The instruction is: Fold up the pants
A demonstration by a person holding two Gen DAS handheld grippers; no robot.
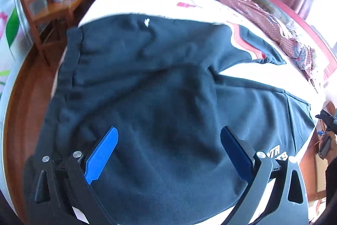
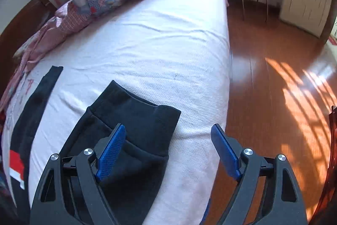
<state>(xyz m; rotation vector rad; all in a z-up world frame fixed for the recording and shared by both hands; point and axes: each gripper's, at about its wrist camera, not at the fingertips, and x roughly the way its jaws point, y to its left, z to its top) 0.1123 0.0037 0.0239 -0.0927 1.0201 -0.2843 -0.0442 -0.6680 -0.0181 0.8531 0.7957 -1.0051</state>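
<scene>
Our left gripper (image 1: pixel 168 149) and right gripper (image 2: pixel 168 149) gape wide, empty, over dark navy fleece pants (image 1: pixel 147 81); ribbed cuff (image 2: pixel 134 111), frame centre, nears white bed edge (image 2: pixel 219 77); we risk slide-off.

Both grippers spread wide, nothing clamped.

The left gripper (image 1: pixel 168 140) points forward with its jaws far apart, blue pads (image 1: pixel 101 155) facing inward. The right gripper (image 2: pixel 168 140) is likewise held low with jaws parted; its blue fingers (image 2: pixel 226 153) angle outward, and it also shows small at the left view's right edge.
</scene>
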